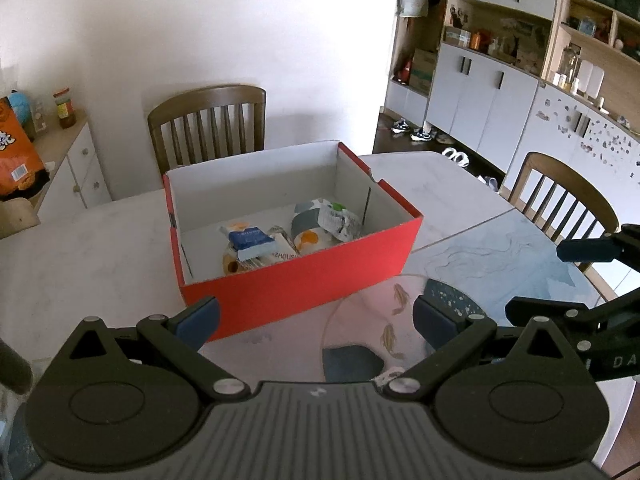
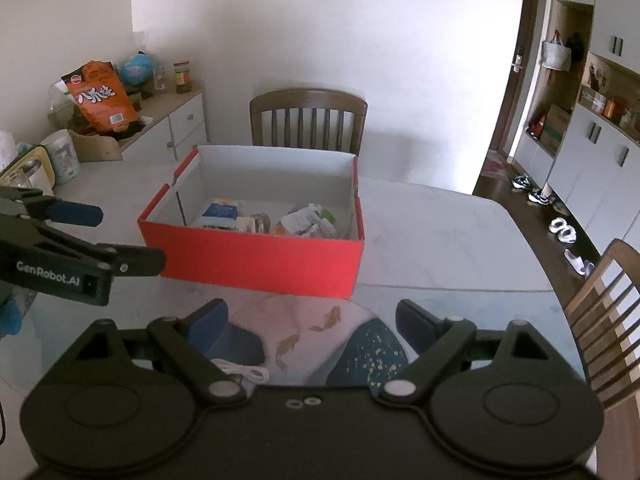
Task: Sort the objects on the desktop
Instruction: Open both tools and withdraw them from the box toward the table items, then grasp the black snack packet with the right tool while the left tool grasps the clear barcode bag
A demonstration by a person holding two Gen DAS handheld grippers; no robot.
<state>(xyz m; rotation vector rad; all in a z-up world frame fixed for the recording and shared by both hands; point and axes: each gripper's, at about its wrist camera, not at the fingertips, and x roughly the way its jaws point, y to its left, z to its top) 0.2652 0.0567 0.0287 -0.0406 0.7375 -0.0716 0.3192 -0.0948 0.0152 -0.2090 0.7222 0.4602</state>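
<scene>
A red cardboard box [image 1: 304, 284] with a white inside stands open on the marble table; it also shows in the right wrist view [image 2: 256, 260]. Inside lie several small packets: a blue-and-white pack [image 1: 252, 242], a grey-and-orange pouch [image 1: 312, 232] and a white wrapper [image 1: 338, 220]. My left gripper [image 1: 316, 322] is open and empty, just in front of the box's near wall. My right gripper [image 2: 312, 326] is open and empty, above a round fan painted with orange fish [image 2: 320, 336]. A white cord [image 2: 244, 372] lies by the fan.
Wooden chairs stand behind the table [image 1: 208, 120] and at its right [image 2: 604, 304]. A low cabinet [image 2: 176, 120] at the left carries an orange snack bag [image 2: 102, 98], jars and a globe. Cups and a roll [image 2: 62, 156] stand at the table's left edge. The glass-covered table part [image 1: 500, 256] lies right.
</scene>
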